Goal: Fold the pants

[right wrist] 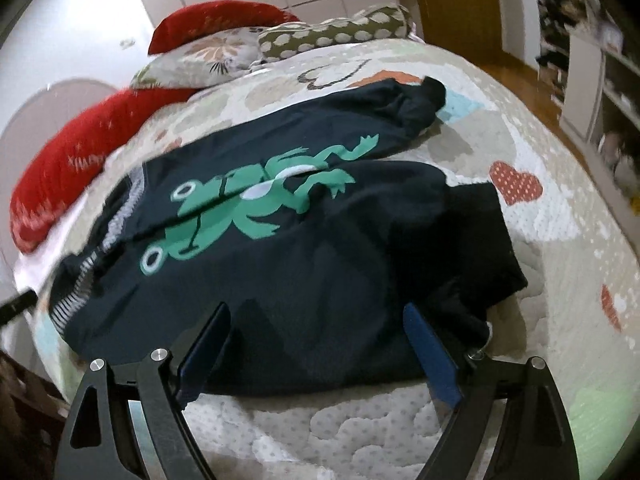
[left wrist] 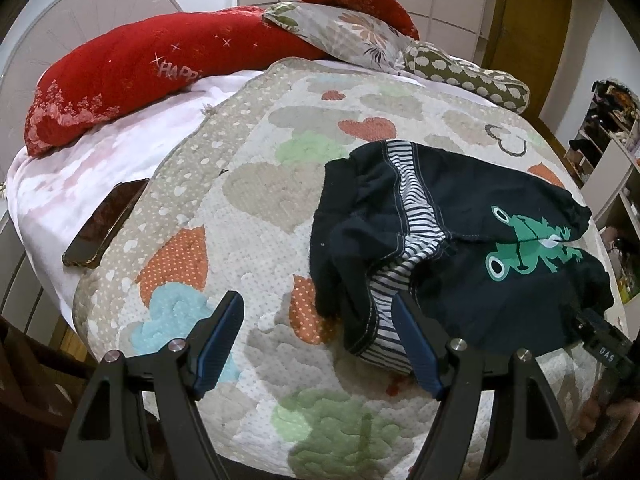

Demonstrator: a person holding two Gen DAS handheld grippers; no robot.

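Dark navy pants (left wrist: 460, 248) with a green frog print and a striped waistband (left wrist: 416, 216) lie rumpled on the quilted bedspread (left wrist: 256, 208). My left gripper (left wrist: 320, 312) is open, at the waistband end; its right finger touches the striped edge. In the right wrist view the pants (right wrist: 288, 248) lie spread across the bed, legs toward the far right. My right gripper (right wrist: 316, 320) is open and empty, its fingers over the near edge of the pants. The right gripper's body shows at the left view's right edge (left wrist: 600, 344).
A phone (left wrist: 106, 224) lies on the white sheet at the left. Red pillows (left wrist: 132, 76), a floral pillow (left wrist: 344, 32) and a dotted bolster (left wrist: 468, 76) sit at the bed's head. Shelves (right wrist: 600, 92) stand to the right of the bed.
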